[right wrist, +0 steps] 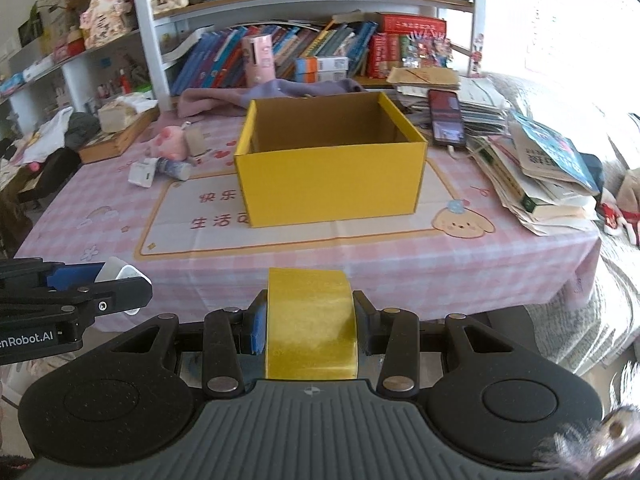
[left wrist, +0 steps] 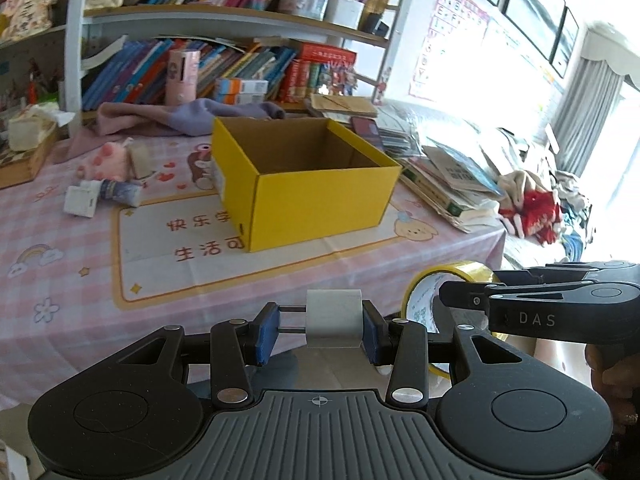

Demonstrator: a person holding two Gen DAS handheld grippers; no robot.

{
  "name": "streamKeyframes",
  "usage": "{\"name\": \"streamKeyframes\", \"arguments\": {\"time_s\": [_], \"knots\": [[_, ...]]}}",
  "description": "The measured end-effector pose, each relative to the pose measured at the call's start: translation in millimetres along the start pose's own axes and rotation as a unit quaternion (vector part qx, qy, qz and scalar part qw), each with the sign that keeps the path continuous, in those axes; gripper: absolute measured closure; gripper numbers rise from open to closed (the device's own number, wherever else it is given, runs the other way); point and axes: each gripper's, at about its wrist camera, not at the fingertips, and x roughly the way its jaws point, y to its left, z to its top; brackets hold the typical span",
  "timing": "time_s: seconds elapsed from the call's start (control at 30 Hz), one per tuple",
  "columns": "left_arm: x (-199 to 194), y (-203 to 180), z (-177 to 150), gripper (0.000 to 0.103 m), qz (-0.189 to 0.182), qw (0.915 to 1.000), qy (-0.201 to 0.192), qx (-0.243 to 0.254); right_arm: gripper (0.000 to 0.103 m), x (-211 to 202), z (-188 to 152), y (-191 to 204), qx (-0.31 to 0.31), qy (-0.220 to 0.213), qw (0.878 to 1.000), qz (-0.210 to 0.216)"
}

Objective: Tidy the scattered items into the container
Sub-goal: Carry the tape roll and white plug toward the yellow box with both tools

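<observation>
Left hand-held gripper [left wrist: 334, 320] clamps a white roll [left wrist: 334, 316], probably tape; right hand-held gripper [right wrist: 310, 324] clamps yellow tape [right wrist: 310, 320], both aimed at the open yellow box [right wrist: 332, 184] for deposit.

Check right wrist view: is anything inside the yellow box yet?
No: the yellow box shows only bare brown cardboard inside where visible, and the tape roll sits clamped in the right tool, short of the table edge.
</observation>
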Motion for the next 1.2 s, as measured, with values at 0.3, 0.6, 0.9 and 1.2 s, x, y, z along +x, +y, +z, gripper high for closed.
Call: {"name": "streamKeyframes", "arguments": {"time_s": [0.3, 0.6, 0.9, 1.2], "knots": [[8, -10, 9, 0.062, -0.005, 0.9997, 0.0, 0.022, 0.064, 3, 3, -12, 0.014, 0.0, 1.0, -0.005], [32, -15, 22, 0.062, -0.022, 0.999, 0.011, 0.038, 0.064, 16, 11, -28, 0.029, 0.005, 0.999, -0.016], [52, -2, 38, 0.062, -0.013, 0.9995, 0.014, 0.026, 0.064, 45, 33, -34, 0.02, 0.016, 1.0, -0.005], [77, 5, 56, 0.062, -0.016, 0.9994, 0.019, 0.023, 0.064, 74, 55, -41, 0.014, 0.03, 0.999, 0.006]]}}
